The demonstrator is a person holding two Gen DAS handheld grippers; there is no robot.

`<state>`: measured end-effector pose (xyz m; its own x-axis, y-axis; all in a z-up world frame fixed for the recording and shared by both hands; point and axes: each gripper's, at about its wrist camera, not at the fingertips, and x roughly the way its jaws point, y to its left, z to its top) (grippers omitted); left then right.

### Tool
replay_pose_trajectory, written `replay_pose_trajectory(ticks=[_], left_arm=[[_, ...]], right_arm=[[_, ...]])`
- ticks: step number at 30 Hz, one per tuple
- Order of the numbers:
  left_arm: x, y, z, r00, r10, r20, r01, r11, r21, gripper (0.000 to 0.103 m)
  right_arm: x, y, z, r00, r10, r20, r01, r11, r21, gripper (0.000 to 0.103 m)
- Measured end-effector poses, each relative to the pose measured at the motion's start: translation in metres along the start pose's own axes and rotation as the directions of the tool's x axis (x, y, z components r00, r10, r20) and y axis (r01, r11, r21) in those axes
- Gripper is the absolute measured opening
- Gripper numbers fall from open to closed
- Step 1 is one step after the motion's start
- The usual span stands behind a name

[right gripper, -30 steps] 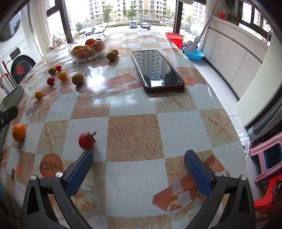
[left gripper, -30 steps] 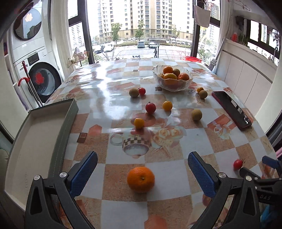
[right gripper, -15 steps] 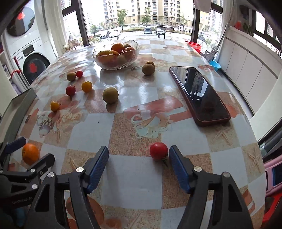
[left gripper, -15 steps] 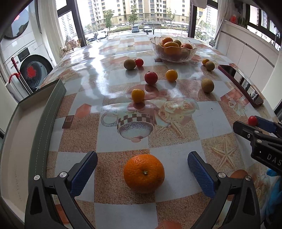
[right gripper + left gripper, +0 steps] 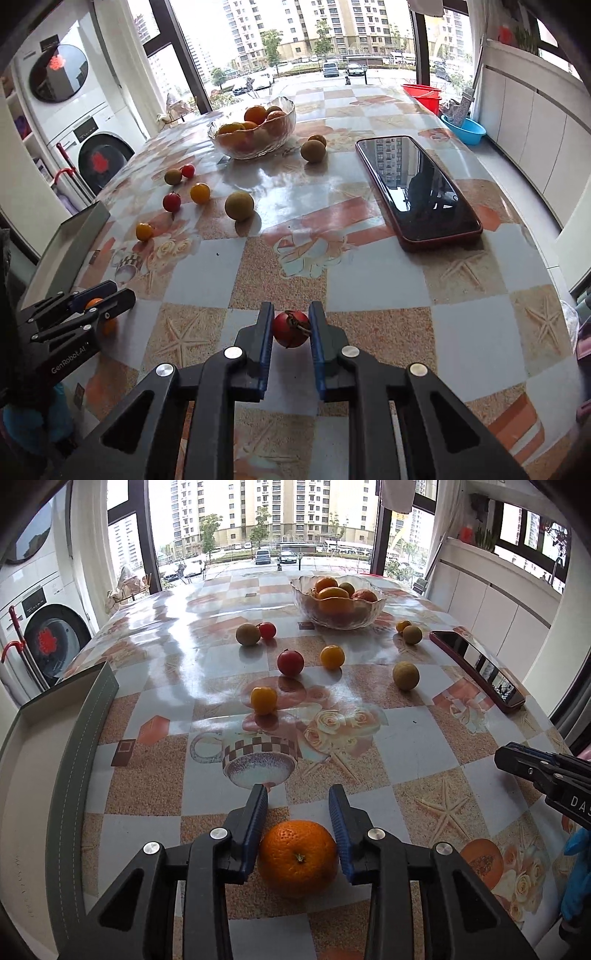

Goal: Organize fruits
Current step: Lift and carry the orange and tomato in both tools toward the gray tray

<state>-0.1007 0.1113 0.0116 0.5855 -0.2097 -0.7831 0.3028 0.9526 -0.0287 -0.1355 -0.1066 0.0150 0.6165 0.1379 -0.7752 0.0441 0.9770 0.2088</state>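
The left gripper (image 5: 297,814) is closing on the orange (image 5: 297,857), which sits on the table at 6 o'clock in the left wrist view; the blue pads (image 5: 255,830) touch the fruit on both sides. The right gripper (image 5: 291,328) is clamped on a small red tomato (image 5: 291,328) at 6 o'clock in the right wrist view, its jaws as far together as the fruit allows.

The step in hand looks like a double pick-up: 2 fruits gripped, neither clearly lifted off the table yet. The next move likely calls for raising both without squeezing harder, then carrying them to a container. Whether that is the grey tray (image 5: 86,716) at 9 o'clock or the glass bowl (image 5: 338,607) at 12 o'clock, I cannot tell.

Further out on the glossy checked tablecloth (image 5: 417,746), printed with cups, roses and starfish, 8 loose fruits lie scattered: a yellow one (image 5: 263,700), a red one (image 5: 290,662), another yellow (image 5: 332,657), a brownish-green one (image 5: 405,675) at 1 o'clock, then 2 pairs nearer the bowl. A dark phone (image 5: 478,664) lies at 2 o'clock near the table edge. The bowl already holds oranges.

Beyond the table, stacked washing machines (image 5: 48,627) stand at 10 o'clock, tall windows show apartment blocks and parked cars, and white cabinets (image 5: 498,609) run along at 2 o'clock.
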Motion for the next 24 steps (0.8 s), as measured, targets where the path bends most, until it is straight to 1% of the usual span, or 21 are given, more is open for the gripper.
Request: replay_pose_trajectory(ticks=[4, 8, 11, 13, 14, 17, 22, 24], left_arm=[[-0.006, 0.006, -0.003, 0.999, -0.032, 0.010, 0.033, 0.999, -0.019, 0.037], [-0.011, 0.006, -0.006, 0.999, -0.044, 0.010, 0.044, 0.999, -0.004, 0.037], [-0.013, 0.001, -0.009, 0.999, -0.037, -0.001, 0.037, 0.999, 0.017, 0.037], [-0.014, 0.000, -0.012, 0.999, -0.036, -0.008, 0.036, 0.999, 0.020, 0.037], [-0.013, -0.001, -0.015, 0.999, -0.030, -0.014, 0.030, 0.999, 0.020, 0.040], [-0.017, -0.003, -0.022, 1.000, 0.001, -0.006, -0.001, 1.000, 0.030, 0.040], [-0.028, -0.001, -0.031, 1.000, 0.028, 0.000, -0.028, 1.000, 0.014, 0.038], [-0.036, 0.004, -0.034, 1.000, 0.025, 0.005, -0.025, 1.000, -0.008, 0.038]], right_arm=[[-0.007, 0.000, -0.006, 1.000, 0.023, 0.015, -0.023, 1.000, 0.021, 0.021], [-0.013, 0.004, -0.019, 0.999, 0.048, 0.021, -0.049, 0.998, 0.045, 0.021], [-0.013, 0.009, -0.026, 0.998, 0.061, 0.010, -0.062, 0.997, 0.047, 0.021], [-0.015, 0.012, -0.029, 0.998, 0.055, 0.012, -0.055, 0.998, 0.032, 0.021], [-0.016, 0.013, -0.030, 0.998, 0.054, 0.010, -0.054, 0.998, 0.026, 0.021], [-0.020, 0.016, -0.036, 0.999, 0.054, 0.008, -0.054, 0.998, 0.026, 0.021], [-0.027, 0.024, -0.045, 0.998, 0.056, 0.000, -0.056, 0.998, 0.022, 0.021], [-0.029, 0.031, -0.046, 0.998, 0.062, -0.005, -0.062, 0.998, 0.009, 0.021]])
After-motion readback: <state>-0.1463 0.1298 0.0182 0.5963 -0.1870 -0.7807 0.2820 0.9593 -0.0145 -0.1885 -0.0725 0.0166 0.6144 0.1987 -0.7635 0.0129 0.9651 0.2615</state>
